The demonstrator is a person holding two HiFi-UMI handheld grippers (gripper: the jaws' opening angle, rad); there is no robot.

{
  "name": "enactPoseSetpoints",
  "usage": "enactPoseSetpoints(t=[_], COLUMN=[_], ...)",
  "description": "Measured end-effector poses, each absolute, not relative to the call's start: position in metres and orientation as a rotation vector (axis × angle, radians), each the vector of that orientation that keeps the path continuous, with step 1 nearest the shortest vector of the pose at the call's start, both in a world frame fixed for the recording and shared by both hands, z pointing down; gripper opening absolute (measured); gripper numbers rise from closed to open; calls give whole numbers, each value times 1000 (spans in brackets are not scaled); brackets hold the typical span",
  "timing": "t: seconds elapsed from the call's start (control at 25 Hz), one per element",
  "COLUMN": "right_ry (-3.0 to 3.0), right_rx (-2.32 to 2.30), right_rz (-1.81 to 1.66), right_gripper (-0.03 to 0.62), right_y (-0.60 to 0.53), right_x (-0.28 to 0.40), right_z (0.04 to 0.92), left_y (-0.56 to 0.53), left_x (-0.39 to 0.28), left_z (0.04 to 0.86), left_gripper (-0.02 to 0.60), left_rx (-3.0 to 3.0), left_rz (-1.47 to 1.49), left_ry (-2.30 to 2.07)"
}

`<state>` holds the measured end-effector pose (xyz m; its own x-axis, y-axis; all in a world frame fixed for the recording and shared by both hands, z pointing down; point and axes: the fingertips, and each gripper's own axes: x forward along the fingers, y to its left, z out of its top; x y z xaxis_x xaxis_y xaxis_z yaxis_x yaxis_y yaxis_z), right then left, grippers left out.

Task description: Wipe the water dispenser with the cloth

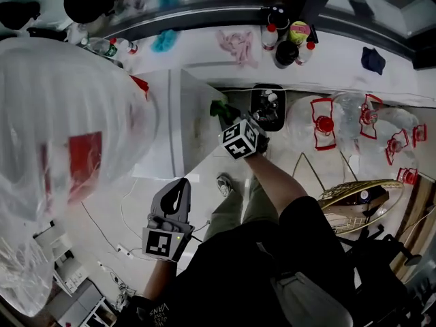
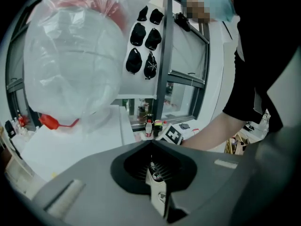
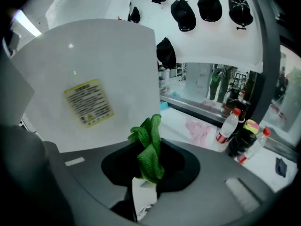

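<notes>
I am looking steeply down on a white dispenser (image 1: 163, 135) that is carrying a large bottle (image 1: 61, 135) wrapped in clear plastic, with a red patch showing through the wrap. In the right gripper view a yellow label (image 3: 88, 102) is sitting on the dispenser's flat white panel. Its print is too small for me to read. On the person's dark sleeve (image 1: 158, 310), low in the head view, white print is reading "VANS".

Beyond the dispenser a pale surface (image 1: 197, 50) is running along a window. It is holding small bottles (image 1: 283, 36) with red caps, a pink rag (image 1: 238, 46) and a blue one (image 1: 163, 41). Black caps (image 3: 211, 6) are hanging on the white wall above. On the pale floor (image 1: 136, 210), empty jugs (image 1: 325, 125) with red handles are lying to the right.

The right gripper (image 1: 228, 118) is reaching out to the dispenser's edge, its jaws pinching a bunched green cloth (image 3: 149, 149). The cloth's long axis is running along the jaws, its free end pointing away from the gripper toward the white panel. I cannot tell whether it is touching. The left gripper (image 1: 178, 188) is hanging low over the floor, well apart from the cloth, its jaws pressed together with nothing between them.
</notes>
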<state>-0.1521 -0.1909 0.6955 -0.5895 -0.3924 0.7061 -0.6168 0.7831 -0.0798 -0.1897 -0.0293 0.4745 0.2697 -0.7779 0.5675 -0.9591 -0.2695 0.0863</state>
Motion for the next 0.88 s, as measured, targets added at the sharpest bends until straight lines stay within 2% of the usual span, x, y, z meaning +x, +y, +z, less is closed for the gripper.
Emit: enactPoseSetpoints(t=[0.28, 0.48, 0.88], right_ry=[-2184, -2154, -2171], right_rx=[682, 608, 494], right_rz=[582, 631, 567], right_gripper=[92, 92, 92], right_y=[-72, -24, -41], right_x=[-125, -129, -171], right_z=[738, 759, 774], left_y=[-27, -23, -30], left_x=[-178, -169, -175], left_z=[476, 480, 484], left_gripper=[2, 2, 2], left_rx=[2220, 2232, 2177], left_rz=[629, 649, 634], left_ry=[-1477, -1441, -1465])
